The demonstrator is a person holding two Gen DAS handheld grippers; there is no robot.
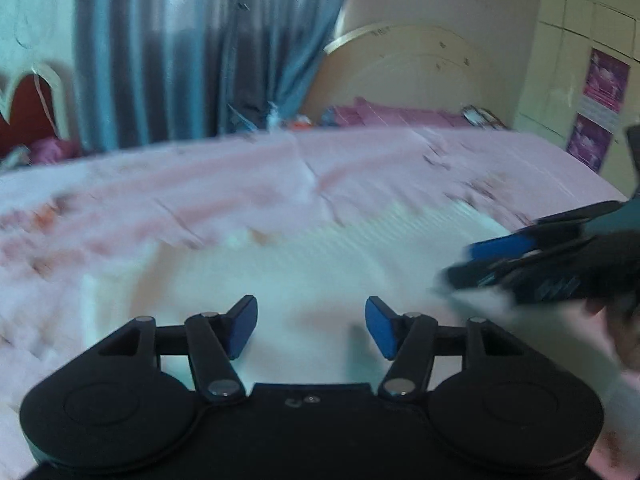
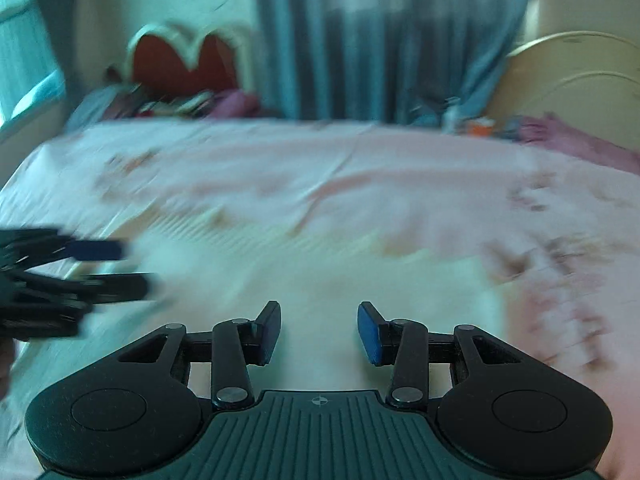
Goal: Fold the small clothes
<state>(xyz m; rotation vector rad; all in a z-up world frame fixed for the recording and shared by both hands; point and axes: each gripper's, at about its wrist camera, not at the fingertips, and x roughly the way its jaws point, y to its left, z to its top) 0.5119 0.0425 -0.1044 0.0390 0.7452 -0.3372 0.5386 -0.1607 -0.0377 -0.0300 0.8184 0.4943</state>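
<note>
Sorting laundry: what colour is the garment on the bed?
White garment, clearest in the right wrist view.

Pink-sheeted bed (image 1: 240,184); blue curtain (image 1: 192,48) behind; cream arched headboard (image 1: 412,68); red heart-shaped headboard (image 2: 188,60).

Beyond the white garment (image 2: 320,272) the pink bedsheet (image 2: 360,176) lies open up to the curtain (image 2: 380,40).
</note>
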